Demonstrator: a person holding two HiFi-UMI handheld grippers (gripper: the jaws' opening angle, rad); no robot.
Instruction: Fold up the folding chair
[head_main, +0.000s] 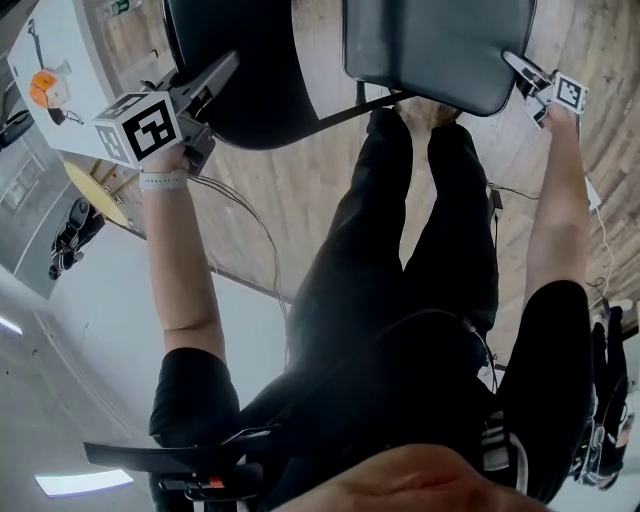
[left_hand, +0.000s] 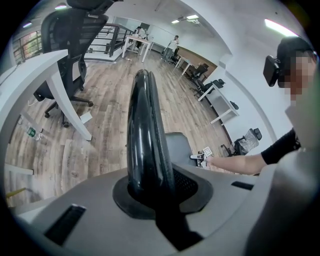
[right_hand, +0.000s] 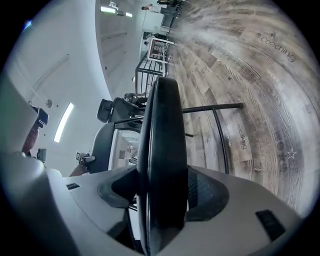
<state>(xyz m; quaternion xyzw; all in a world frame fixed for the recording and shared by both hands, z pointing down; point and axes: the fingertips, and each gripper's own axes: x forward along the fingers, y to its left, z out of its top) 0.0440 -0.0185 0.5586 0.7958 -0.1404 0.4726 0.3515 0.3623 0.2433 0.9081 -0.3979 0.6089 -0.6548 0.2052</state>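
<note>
**Both grippers clamped on the folding chair, one on each panel**

From the head view I look steeply down over the plank floor (head_main: 300, 190) to the folding chair (head_main: 330, 60), which stands just past my operator's feet at the top of the picture. Its black backrest (head_main: 240, 70) lies to the left and its grey seat (head_main: 430, 50) to the right, with a thin frame tube (head_main: 350, 110) slanting between them. The seat shows its broad face to this camera, and its longer side runs across the picture.

The gripper views show both panels only edge-on, which the head view does not. In the left gripper view the backrest is a narrow glossy rim running straight up and away from the jaws, with a white desk (left_hand: 55, 85) and an office chair (left_hand: 70, 35) behind it. In the right gripper view the seat is a thick dark slab standing on edge, its rim rising from between the jaws, and the black tubes lie across the planks beyond it.

The left gripper (head_main: 222, 68) is clenched on the backrest's rim, with the pads tight against both sides. The right gripper (head_main: 522, 68) bites the seat's right corner, its jaws set wider and filled by the cushion's edge.
</note>
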